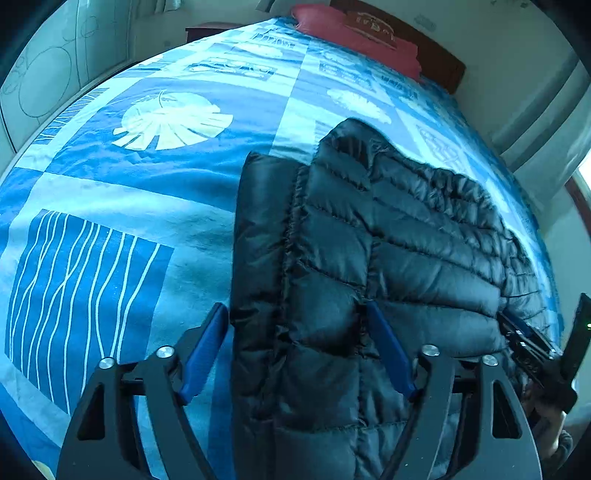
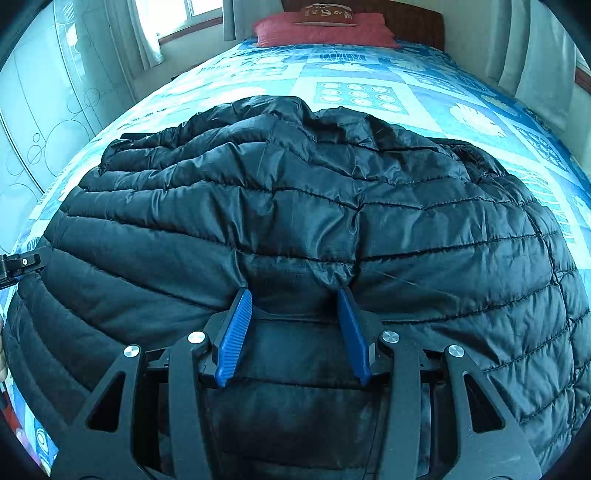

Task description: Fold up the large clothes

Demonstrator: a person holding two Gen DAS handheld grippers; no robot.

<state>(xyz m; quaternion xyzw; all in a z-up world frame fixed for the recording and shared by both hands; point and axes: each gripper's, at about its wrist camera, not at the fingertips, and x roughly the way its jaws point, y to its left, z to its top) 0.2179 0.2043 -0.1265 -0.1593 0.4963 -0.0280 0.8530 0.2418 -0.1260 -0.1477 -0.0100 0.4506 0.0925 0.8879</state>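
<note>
A black quilted puffer jacket (image 1: 369, 251) lies on the blue patterned bedspread (image 1: 147, 184). In the left wrist view my left gripper (image 1: 295, 314) is open, its blue fingers straddling the jacket's near left edge. In the right wrist view the jacket (image 2: 295, 206) fills most of the frame. My right gripper (image 2: 293, 295) is open, its blue fingers (image 2: 236, 332) set wide against the jacket's near hem, with fabric bunched between them. The right gripper's body shows at the right edge of the left wrist view (image 1: 535, 350).
The bed runs away toward a red pillow (image 2: 325, 29) and a dark wooden headboard (image 2: 406, 18). A white wardrobe (image 2: 44, 110) stands on the left, a window with curtains (image 2: 166, 22) behind. Bare bedspread (image 2: 369, 81) lies beyond the jacket.
</note>
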